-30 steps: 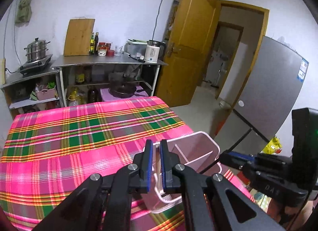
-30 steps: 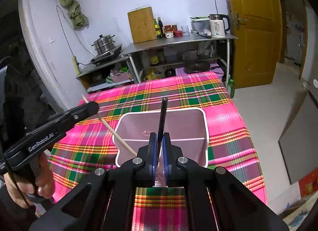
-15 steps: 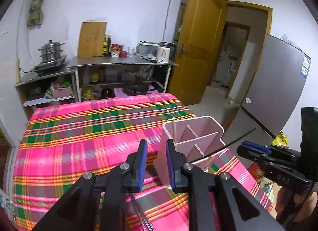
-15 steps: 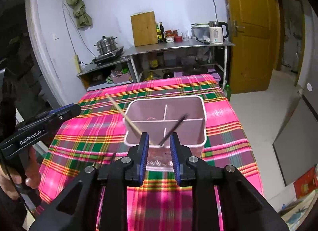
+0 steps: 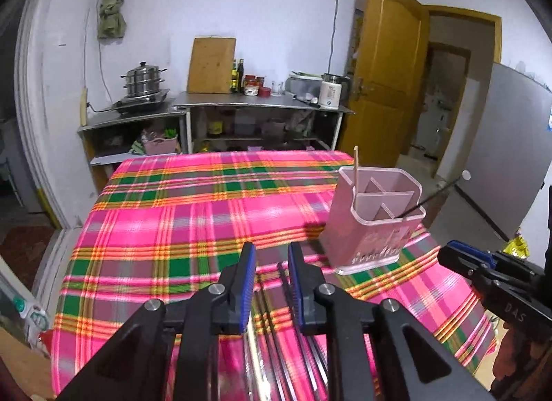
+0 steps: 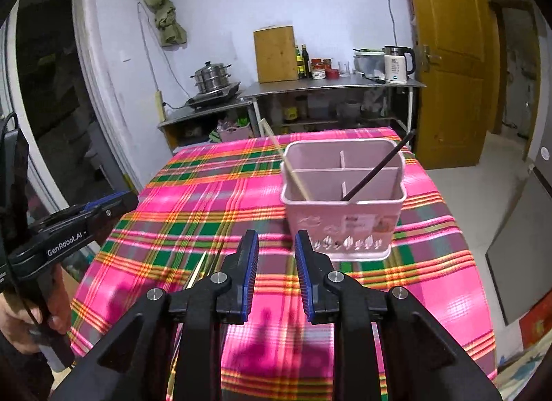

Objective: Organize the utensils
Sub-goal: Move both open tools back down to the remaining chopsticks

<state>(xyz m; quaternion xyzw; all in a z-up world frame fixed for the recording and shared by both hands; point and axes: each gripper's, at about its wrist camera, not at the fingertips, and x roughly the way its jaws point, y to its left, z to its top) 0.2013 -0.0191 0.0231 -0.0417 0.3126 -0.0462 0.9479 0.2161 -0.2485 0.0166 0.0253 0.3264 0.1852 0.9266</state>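
A pink divided utensil holder (image 5: 369,228) (image 6: 345,225) stands on the plaid tablecloth. A wooden chopstick (image 5: 356,163) (image 6: 293,173) leans in its left side and a dark chopstick (image 5: 431,199) (image 6: 379,170) in its right. My left gripper (image 5: 272,252) is open and empty, back from the holder, over several dark chopsticks (image 5: 284,280) lying on the cloth. My right gripper (image 6: 276,242) is open too, just short of the holder's front, with nothing between its fingers. A loose wooden chopstick (image 6: 198,268) lies to its left.
The plaid table (image 5: 172,228) drops off at the right toward the floor and a grey fridge (image 5: 510,146). A steel shelf (image 6: 331,83) with pots, bottles and a kettle stands behind the table. A hand (image 6: 20,314) holds the left gripper's handle.
Both grippers opened, leaving the wooden and the dark chopstick standing in the holder. Both then drew back from the holder toward the near side of the table.
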